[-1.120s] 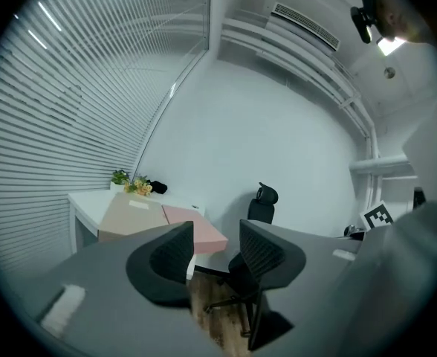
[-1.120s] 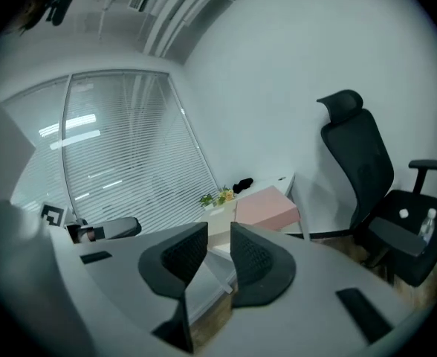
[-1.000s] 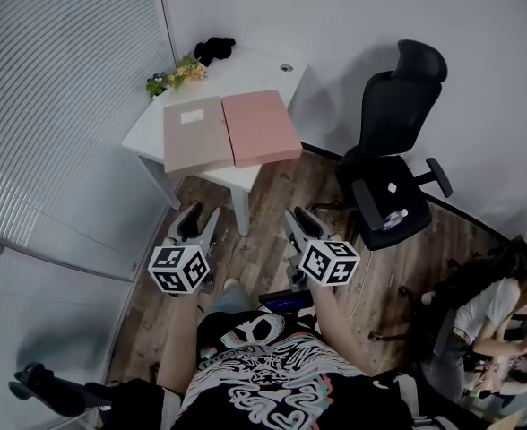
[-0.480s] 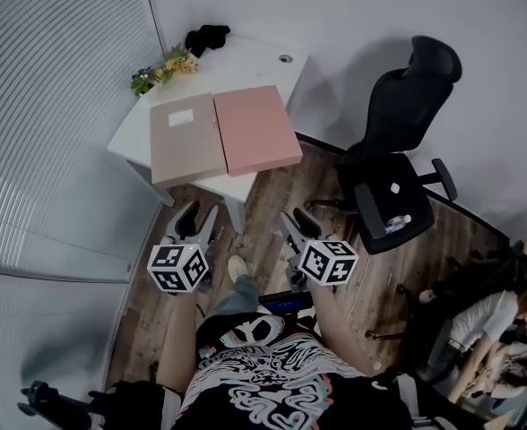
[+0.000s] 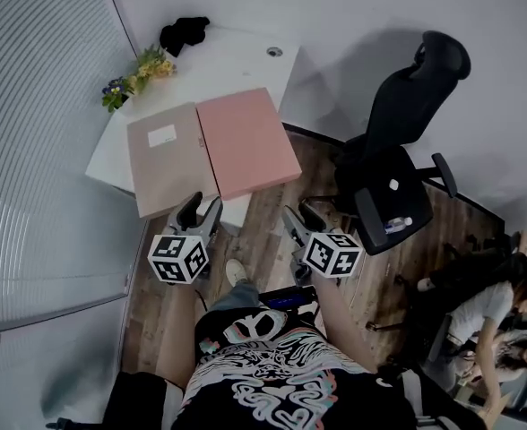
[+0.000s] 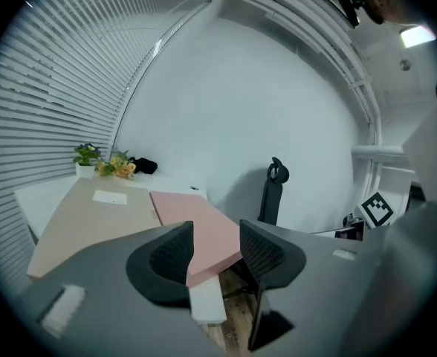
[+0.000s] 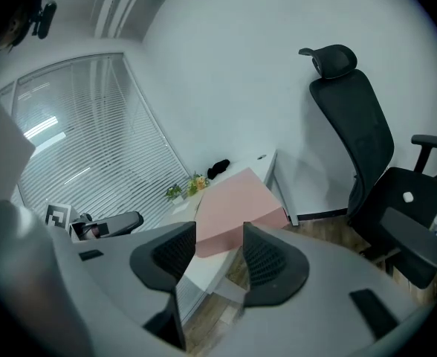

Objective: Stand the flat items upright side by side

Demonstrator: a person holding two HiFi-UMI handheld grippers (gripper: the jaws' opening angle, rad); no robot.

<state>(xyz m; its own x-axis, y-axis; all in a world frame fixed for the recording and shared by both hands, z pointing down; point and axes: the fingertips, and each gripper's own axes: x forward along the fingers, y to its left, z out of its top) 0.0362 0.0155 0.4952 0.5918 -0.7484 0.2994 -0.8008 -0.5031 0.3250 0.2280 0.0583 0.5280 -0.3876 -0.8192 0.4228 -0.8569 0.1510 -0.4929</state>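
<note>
Seen from above, a white worktop point(image 5: 237, 61) stands in a room corner beside slatted blinds. Two flat boxes lie face-up on it, side by side with their long edges touching: a tan flat box point(image 5: 165, 155) with a small white label on the left and a pink flat box point(image 5: 246, 141) on the right. Both reach the worktop's near edge. A small bunch of flowers point(image 5: 138, 70) and a black bundle point(image 5: 183, 32) sit at the far side.

The left gripper point(image 5: 199, 211) hangs in the air short of the tan box, its jaws apart and empty. The right gripper point(image 5: 299, 215) hangs over the wooden floor near the pink box, its jaws opening with nothing between them. A black office chair point(image 5: 398, 177) stands to the right.
</note>
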